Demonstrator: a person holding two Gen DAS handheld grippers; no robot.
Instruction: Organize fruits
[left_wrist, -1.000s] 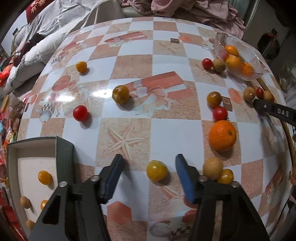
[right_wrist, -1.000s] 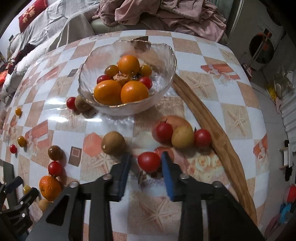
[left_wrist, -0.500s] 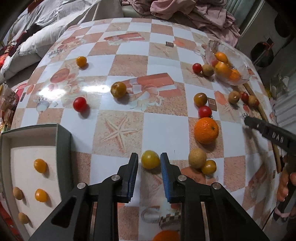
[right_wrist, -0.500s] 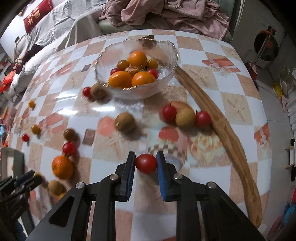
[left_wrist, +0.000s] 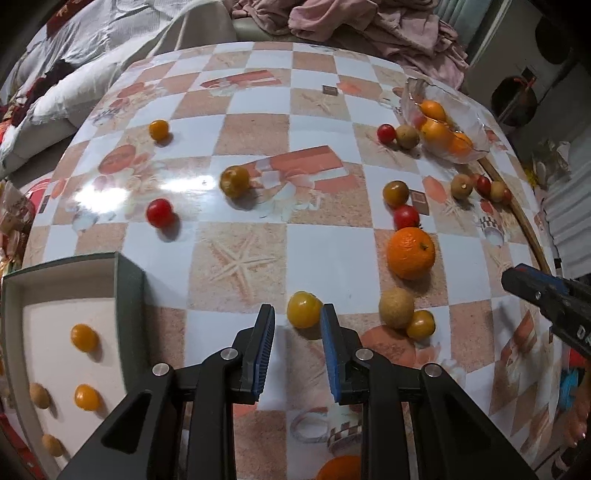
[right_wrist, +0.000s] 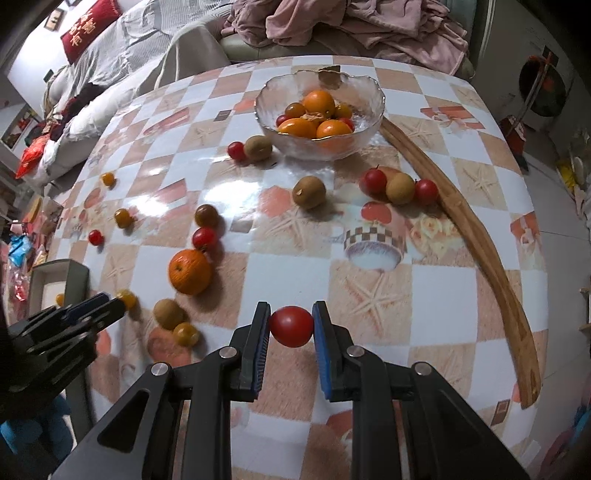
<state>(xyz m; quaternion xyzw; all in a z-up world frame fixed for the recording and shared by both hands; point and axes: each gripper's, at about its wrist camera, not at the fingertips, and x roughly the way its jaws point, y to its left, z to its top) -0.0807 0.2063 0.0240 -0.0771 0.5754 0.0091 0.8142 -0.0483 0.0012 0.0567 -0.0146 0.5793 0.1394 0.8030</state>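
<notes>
Partly done: some fruit sits in the glass bowl (right_wrist: 320, 122) and tray (left_wrist: 127, 295), many lie loose on the tabletop (left_wrist: 332, 258); the right gripper (right_wrist: 290, 325) clamps a red tomato (right_wrist: 291, 326), the left gripper (left_wrist: 297, 325) a yellow tomato (left_wrist: 303, 309)

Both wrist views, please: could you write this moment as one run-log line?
left hand-held gripper: shut on yellow tomato | right hand-held gripper: shut on red tomato | glass bowl: part filled
</notes>
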